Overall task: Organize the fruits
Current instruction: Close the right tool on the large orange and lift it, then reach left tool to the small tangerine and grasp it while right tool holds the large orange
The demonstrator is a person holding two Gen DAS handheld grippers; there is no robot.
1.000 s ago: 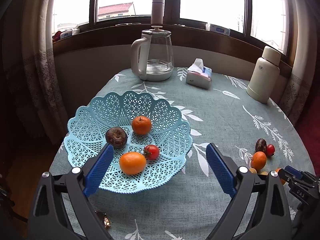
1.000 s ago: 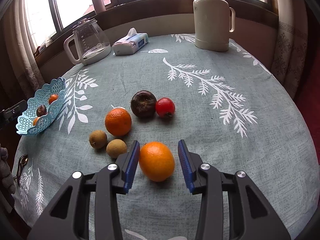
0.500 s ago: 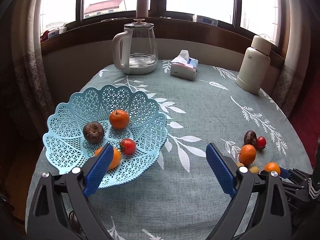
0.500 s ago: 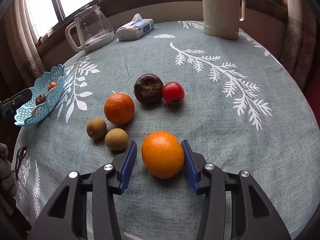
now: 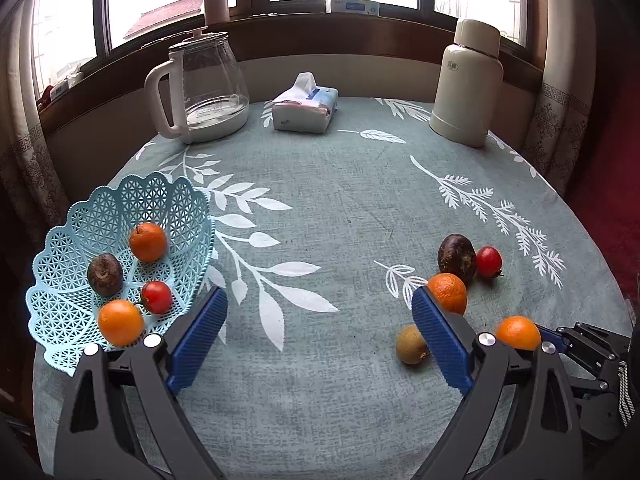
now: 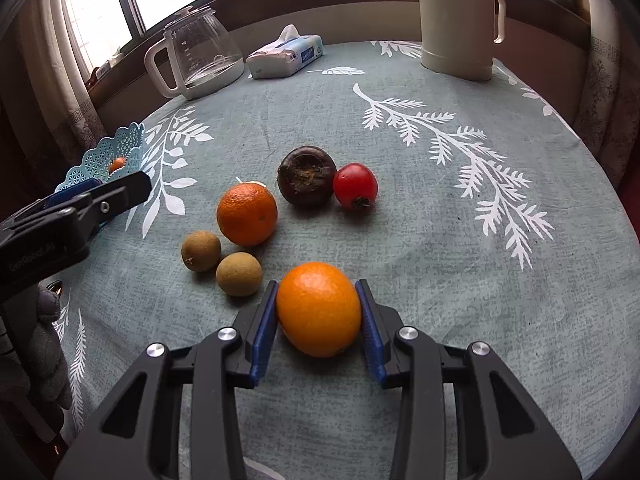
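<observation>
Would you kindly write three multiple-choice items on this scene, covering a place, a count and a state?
1. Where does the small red tomato-like fruit on the cloth lie?
A. touching the dark brown round fruit
B. beside the glass kettle
C. inside the thermos

2. How many fruits lie in the light blue lattice plastic basket?
A. two
B. four
C. six

3. What are the right tongs doing?
A. gaping, empty
B. closed on the large orange
C. holding a kiwi

Answers: 1 A, the two touch. 2 B, two oranges, one dark, one red. 3 B, both pads press its sides.
</observation>
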